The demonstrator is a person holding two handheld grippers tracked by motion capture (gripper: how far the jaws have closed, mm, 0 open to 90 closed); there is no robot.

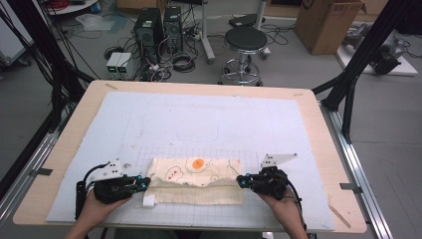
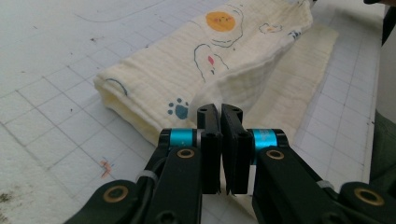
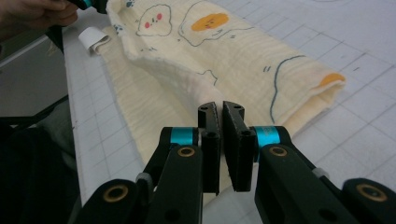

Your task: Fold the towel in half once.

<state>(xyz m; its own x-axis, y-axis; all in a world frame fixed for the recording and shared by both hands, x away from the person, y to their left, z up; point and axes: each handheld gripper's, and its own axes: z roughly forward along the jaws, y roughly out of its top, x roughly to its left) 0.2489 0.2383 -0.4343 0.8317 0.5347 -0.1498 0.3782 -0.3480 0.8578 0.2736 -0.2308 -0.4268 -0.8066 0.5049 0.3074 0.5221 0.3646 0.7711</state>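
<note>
A cream cloth point(image 1: 196, 180) with egg drawings lies folded near the front edge of the counter point(image 1: 318, 149). The left gripper point(image 1: 144, 183) and the right gripper point(image 1: 241, 180) each have fingers clamped on an end of its top layer.

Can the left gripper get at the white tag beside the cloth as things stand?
Probably not yet: the left gripper is shut on the cloth edge. The tag lies bare on the mat just below it, unobstructed once the cloth is released.

The cream cloth point(image 1: 196, 175) bears orange egg-yolk blobs, dark outlines and a blue paw print; the mat point(image 1: 199, 119) is white, grey-gridded.
</note>
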